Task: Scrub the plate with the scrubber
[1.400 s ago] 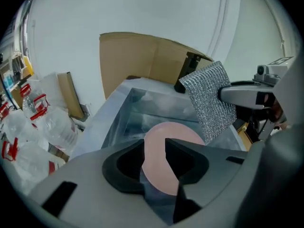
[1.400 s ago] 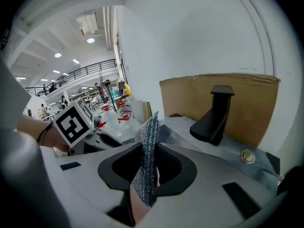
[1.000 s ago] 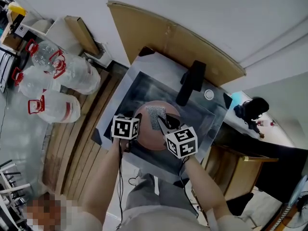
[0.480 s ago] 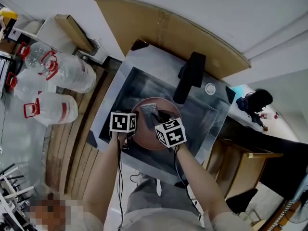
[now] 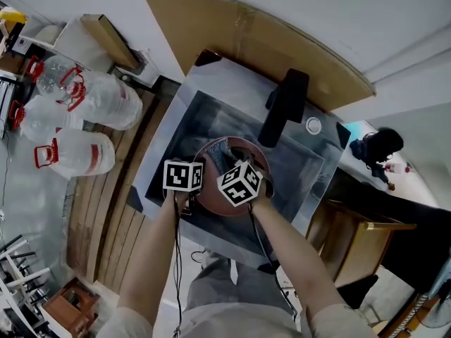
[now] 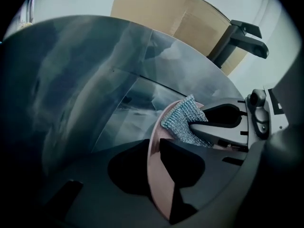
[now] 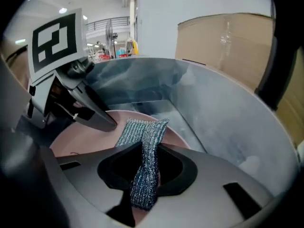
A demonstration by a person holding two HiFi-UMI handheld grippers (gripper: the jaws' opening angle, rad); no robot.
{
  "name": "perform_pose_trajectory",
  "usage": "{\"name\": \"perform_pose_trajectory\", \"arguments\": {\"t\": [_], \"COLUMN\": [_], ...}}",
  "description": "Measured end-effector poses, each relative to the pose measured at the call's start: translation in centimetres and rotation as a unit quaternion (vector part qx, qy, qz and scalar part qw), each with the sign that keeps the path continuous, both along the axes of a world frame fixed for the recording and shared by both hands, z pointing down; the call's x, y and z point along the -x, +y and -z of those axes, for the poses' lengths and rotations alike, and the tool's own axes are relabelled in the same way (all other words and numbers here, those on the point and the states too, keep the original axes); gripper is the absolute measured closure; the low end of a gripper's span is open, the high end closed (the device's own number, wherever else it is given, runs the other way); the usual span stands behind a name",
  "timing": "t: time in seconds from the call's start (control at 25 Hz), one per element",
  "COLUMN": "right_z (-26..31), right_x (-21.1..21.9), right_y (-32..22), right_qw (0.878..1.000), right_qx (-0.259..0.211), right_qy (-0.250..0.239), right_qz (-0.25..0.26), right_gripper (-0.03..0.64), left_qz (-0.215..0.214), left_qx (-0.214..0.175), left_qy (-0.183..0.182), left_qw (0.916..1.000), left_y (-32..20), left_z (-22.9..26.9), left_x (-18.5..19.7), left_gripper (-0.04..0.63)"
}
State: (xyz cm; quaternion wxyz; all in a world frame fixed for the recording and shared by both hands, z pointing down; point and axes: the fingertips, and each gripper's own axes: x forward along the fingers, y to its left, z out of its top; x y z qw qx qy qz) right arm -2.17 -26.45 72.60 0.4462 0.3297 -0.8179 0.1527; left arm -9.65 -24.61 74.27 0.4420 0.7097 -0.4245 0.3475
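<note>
Forearms both reach up from the bottom of the head view into the sink (image 5: 176, 129). Left gripper (image 6: 153, 167) sits at the left rim of the plate (image 7: 76, 139), jaws closing with the rim between them. Right gripper (image 7: 145, 170) is pinching the scrubber (image 7: 142, 132), which lies on the plate. Compared to a second ago, the right gripper has slid left and up across the plate, so its cube is now right next to the left one.
</note>
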Motion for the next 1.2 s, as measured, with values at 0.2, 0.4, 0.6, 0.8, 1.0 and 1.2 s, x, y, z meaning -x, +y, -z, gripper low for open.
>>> {"name": "perform_pose_trajectory", "arguments": {"t": [0.2, 0.4, 0.6, 0.8, 1.0, 1.2], "right_z": [-0.3, -0.6, -0.5, -0.1, -0.4, -0.9], "right_x": [-2.8, -6.8, -8.0, -5.3, 0.7, 4.3], "right_y": [-0.6, 0.6, 4.9, 9.9, 13.0, 11.1], "right_qw": [0.997, 0.989, 0.972, 0.97, 0.973, 0.972], "right_qx": [-0.016, 0.022, 0.087, 0.092, 0.083, 0.045], "right_qy": [0.069, 0.142, 0.185, 0.15, 0.084, 0.082], "right_qz": [0.009, 0.028, 0.112, 0.167, 0.198, 0.217], "right_gripper": [0.505, 0.506, 0.509, 0.508, 0.508, 0.505], "left_qz": [0.004, 0.026, 0.044, 0.064, 0.059, 0.083], "left_qx": [0.003, 0.011, 0.016, 0.022, 0.016, 0.021], "left_qy": [0.001, 0.02, 0.025, 0.043, 0.043, 0.071], "left_qw": [1.0, 0.9994, 0.9986, 0.9968, 0.9972, 0.9938], "left_y": [0.1, -0.1, 0.1, 0.0, 0.1, -0.1], "left_z": [0.0, -0.1, -0.1, -0.1, -0.1, -0.1], "left_x": [0.1, 0.1, 0.4, 0.4, 0.3, 0.5], "left_gripper": [0.514, 0.518, 0.518, 0.518, 0.518, 0.518]}}
